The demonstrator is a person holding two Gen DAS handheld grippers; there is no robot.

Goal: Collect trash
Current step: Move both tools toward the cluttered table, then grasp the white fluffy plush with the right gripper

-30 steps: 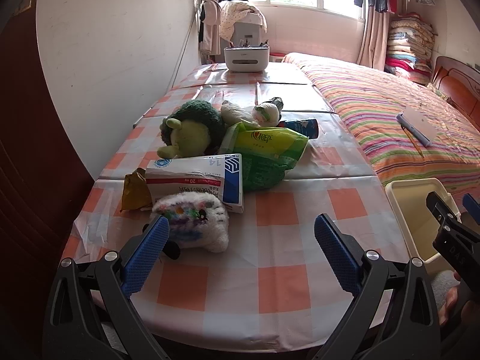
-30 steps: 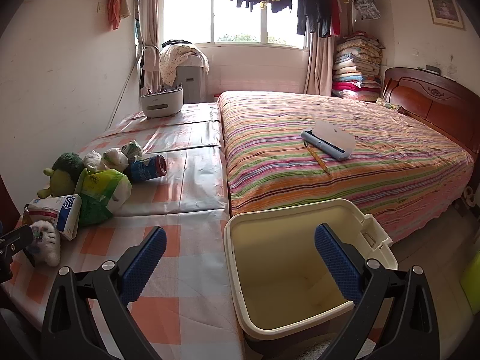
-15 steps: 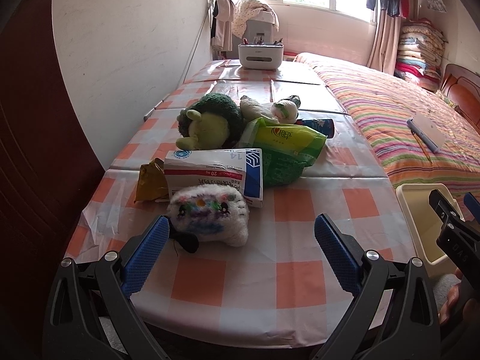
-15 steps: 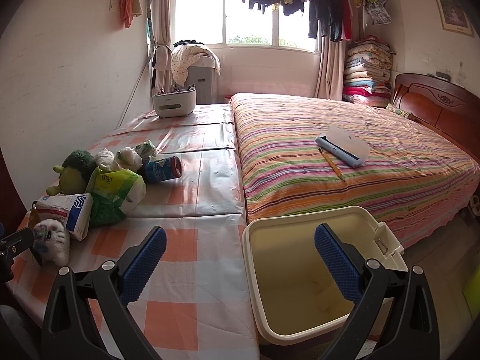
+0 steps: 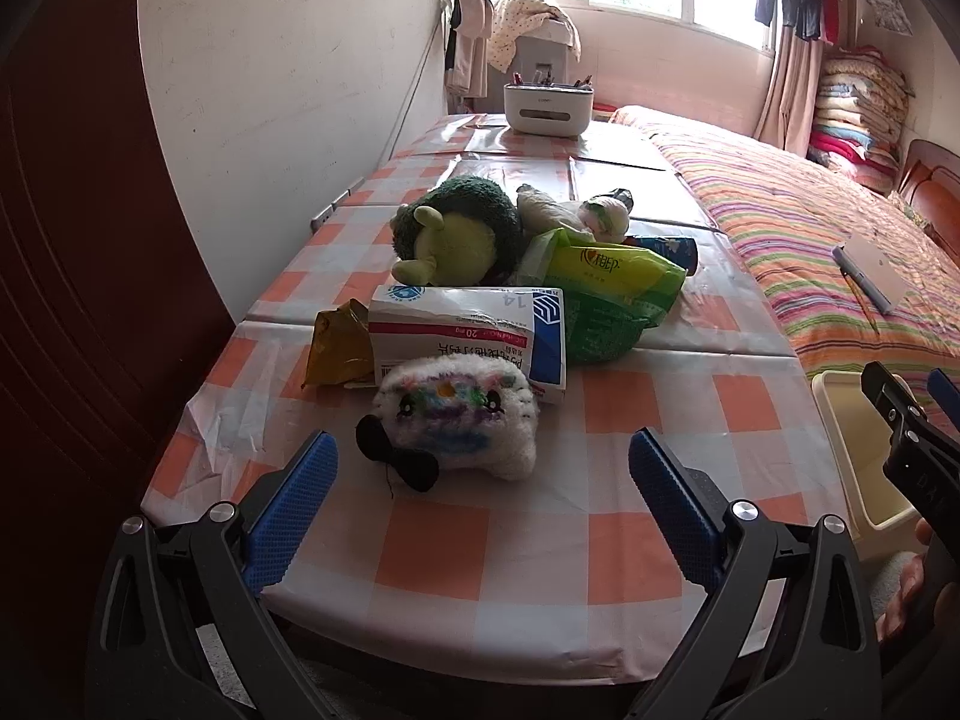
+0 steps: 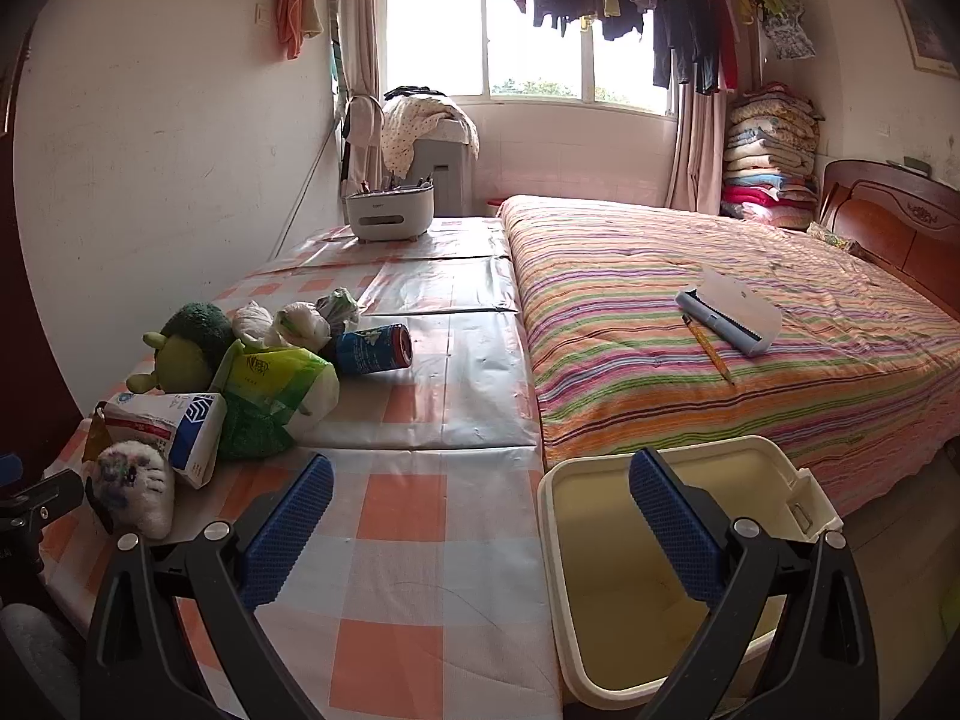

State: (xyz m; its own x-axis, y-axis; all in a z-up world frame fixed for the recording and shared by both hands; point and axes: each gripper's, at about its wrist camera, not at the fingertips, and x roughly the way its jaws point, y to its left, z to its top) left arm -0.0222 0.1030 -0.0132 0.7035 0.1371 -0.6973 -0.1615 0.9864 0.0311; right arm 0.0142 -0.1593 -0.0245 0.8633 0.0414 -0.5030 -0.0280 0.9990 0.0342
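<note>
A pile lies on the checked table (image 5: 630,414): a white medicine box (image 5: 468,330), a gold wrapper (image 5: 337,345), a green tissue pack (image 5: 606,270), a blue can (image 6: 373,348), crumpled white bags (image 6: 300,324), a green plush (image 5: 459,231) and a white plush (image 5: 459,417). My left gripper (image 5: 480,480) is open, just short of the white plush. My right gripper (image 6: 477,507) is open over the table's right edge and the cream bin (image 6: 672,570), which stands empty beside the table.
A striped bed (image 6: 720,330) runs along the right with a lint roller (image 6: 729,303) and a pencil (image 6: 708,348) on it. A white organiser box (image 6: 389,210) stands at the table's far end. The wall (image 5: 270,90) is on the left.
Both grippers have drawn back and risen a little, so the pile and the bin show more fully. Both stay open and nothing on the table has moved.
</note>
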